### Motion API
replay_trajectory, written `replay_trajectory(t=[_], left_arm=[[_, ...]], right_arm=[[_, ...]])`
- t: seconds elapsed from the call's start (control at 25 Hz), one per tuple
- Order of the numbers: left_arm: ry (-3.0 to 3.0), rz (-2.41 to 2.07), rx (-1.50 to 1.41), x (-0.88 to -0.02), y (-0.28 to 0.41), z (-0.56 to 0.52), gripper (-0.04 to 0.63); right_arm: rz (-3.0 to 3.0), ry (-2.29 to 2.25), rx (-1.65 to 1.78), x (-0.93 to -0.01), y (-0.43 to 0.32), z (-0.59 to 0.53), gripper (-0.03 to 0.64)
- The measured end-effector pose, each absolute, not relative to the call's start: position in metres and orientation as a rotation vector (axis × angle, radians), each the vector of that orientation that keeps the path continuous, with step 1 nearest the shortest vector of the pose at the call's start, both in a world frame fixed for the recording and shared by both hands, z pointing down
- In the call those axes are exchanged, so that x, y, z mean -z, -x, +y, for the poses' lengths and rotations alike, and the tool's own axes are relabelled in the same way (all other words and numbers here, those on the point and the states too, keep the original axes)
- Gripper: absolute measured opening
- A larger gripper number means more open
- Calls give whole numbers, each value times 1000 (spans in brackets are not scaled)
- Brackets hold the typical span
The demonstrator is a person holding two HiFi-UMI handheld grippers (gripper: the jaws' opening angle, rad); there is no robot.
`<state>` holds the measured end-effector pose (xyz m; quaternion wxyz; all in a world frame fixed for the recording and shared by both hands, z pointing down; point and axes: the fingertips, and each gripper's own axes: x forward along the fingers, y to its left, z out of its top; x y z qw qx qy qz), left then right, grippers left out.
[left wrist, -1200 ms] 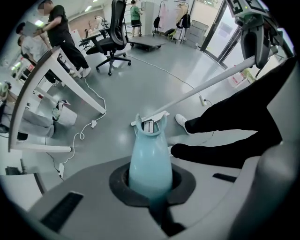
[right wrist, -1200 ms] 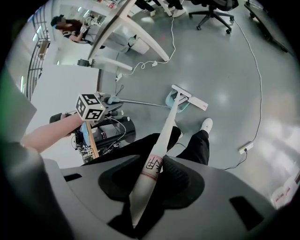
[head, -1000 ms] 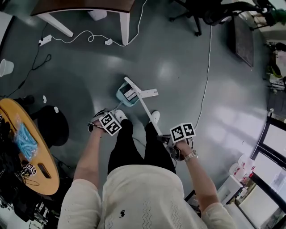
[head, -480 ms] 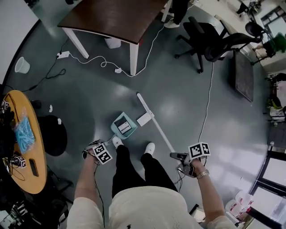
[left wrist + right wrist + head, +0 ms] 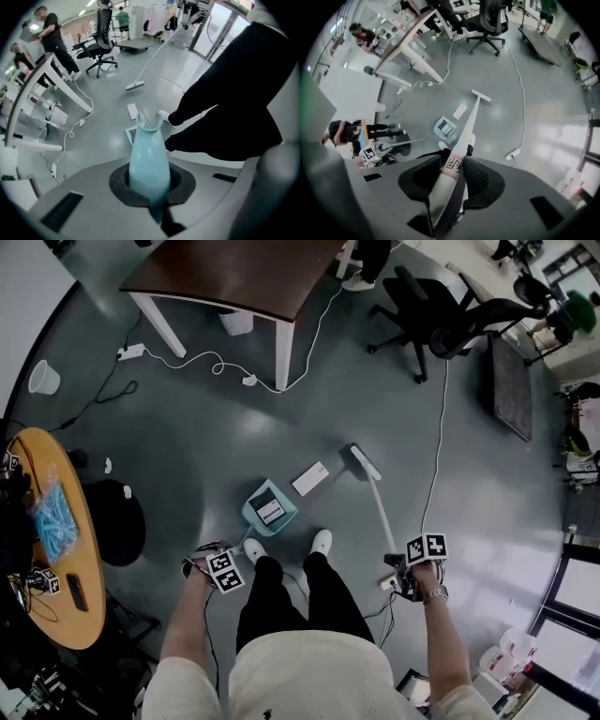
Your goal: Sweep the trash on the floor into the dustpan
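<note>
A light blue dustpan [image 5: 269, 507] rests on the grey floor in front of my feet, with a small white-and-dark piece of trash inside it. My left gripper [image 5: 214, 566] is shut on its teal handle [image 5: 148, 161]. A flat white piece of trash [image 5: 309, 478] lies on the floor just beyond the dustpan [image 5: 446, 127]. The white broom head [image 5: 366, 462] sits to the right of that trash [image 5: 460, 111]. Its long handle [image 5: 454, 166] runs back into my right gripper [image 5: 410, 573], which is shut on it.
A brown table [image 5: 234, 277] with white legs stands ahead, cables [image 5: 216, 367] trailing under it. Office chairs [image 5: 441, 315] are at the upper right. A round wooden table [image 5: 80, 587] and a black stool [image 5: 112, 521] are on the left. A power strip [image 5: 513, 153] lies near my right foot.
The broom head has swung from beside the dustpan to the right, past the flat white trash. My right gripper moved right with it. The dustpan stays in front of my feet.
</note>
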<state>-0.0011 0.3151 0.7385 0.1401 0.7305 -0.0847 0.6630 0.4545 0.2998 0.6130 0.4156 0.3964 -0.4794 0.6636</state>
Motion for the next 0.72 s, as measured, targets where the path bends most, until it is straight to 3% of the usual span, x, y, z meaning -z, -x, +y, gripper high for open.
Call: replay_trajectory(t=[0.28,0.72], left_arm=[[-2088,-285,-1859,-749,9,309,12],[-2059,-420,-1811,-758,22,313,12]], right_arm=[[-1116,-897,-1698,-649,-379,350,153],[-1187,-552,-1506,-630,-287,412,152]])
